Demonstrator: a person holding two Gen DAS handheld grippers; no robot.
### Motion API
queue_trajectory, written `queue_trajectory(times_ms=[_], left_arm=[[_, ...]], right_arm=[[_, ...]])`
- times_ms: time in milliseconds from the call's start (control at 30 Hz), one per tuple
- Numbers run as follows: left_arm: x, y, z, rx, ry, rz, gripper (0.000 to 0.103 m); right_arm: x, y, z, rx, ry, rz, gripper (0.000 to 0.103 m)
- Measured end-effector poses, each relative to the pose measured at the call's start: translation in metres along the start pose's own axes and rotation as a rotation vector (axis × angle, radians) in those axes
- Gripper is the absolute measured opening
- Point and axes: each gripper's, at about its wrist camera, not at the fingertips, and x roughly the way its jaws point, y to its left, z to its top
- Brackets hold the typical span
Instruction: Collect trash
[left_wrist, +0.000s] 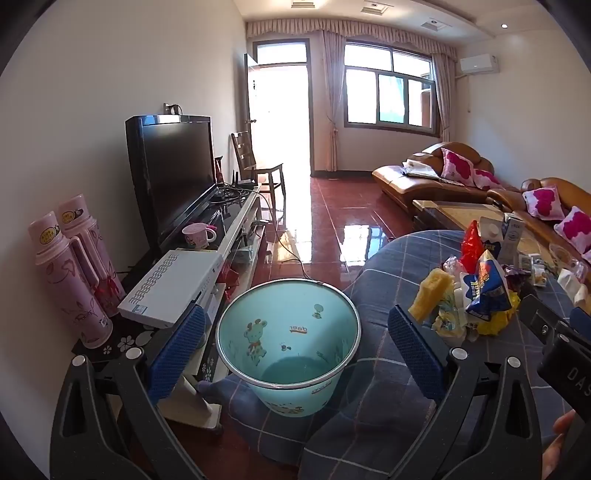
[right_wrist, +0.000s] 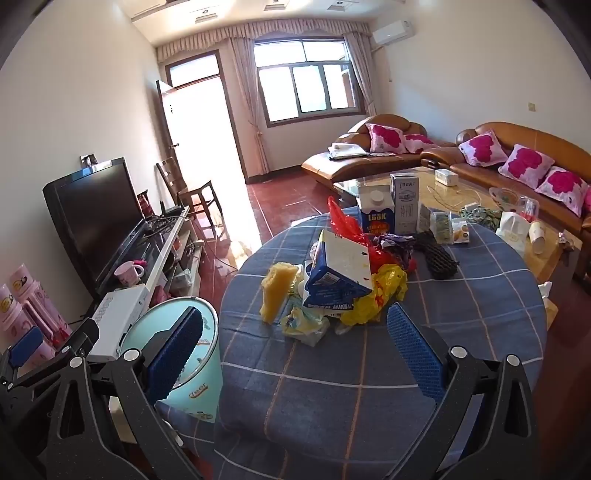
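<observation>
Trash pile (right_wrist: 332, 280) ahead of spread jaws, bin (left_wrist: 288, 343) beside table (right_wrist: 480, 332)

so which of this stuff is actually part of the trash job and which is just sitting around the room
Part of the job:
- light blue bin, empty
- yellow sponge
- blue snack bag
- yellow plastic bag
- red plastic bag
- milk carton

Just lying about:
- television
- pink mug
- pink flasks
- white set-top box
- sofa cushions

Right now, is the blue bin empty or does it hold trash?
Empty: the left wrist view looks into the blue bin and shows its bare bottom.
</observation>
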Motion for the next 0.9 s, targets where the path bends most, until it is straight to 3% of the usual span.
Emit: queue_trajectory(times_ms=[900], left_arm=[[0.0000,0.0009,-0.0006,-0.010,0.005,-0.019,0.097]], right_arm=[[-0.0002,-0.0020,0.0005,-0.008,0.010,-0.033,0.098]])
